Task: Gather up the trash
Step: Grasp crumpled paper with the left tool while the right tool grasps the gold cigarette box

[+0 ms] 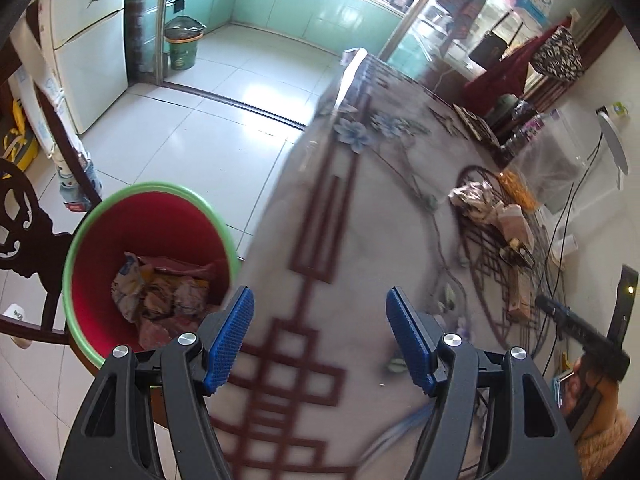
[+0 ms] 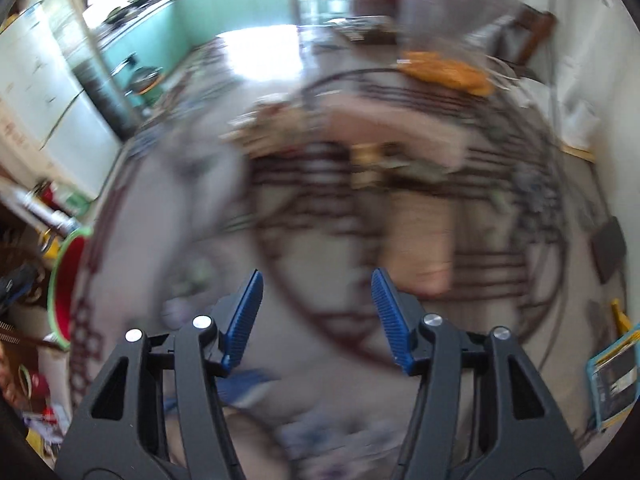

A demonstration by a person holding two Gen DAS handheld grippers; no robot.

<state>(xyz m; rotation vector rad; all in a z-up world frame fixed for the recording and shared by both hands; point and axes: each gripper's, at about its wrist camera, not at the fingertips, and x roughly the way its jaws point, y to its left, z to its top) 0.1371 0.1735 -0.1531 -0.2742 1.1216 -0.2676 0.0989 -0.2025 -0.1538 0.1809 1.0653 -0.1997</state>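
While both views are smeared by blur, esp. the right wrist one, the main facts can be read. L gripper is seen released, jaws wide apart with nothing between the blue pads, hanging over the table edge. R gripper is likewise spread open and empty, above the patterned tablecloth.

Trash is found in two places. Crumpled wrappers lie at the bottom of the bin, red inside w/ a green rim, which stands on the floor just beside the table, left of the L gripper. More crumpled paper is left on the table top, well apart from the L gripper, near a clear bag holding something orange. In the right wrist view the same bin is glimpsed at the far left; the table litter there is too blurred to tell apart.

A white fridge is seen beyond, marked w/ a small dark jumping-figure sticker; no lettering can be read. A second, green bin stands in the kitchen
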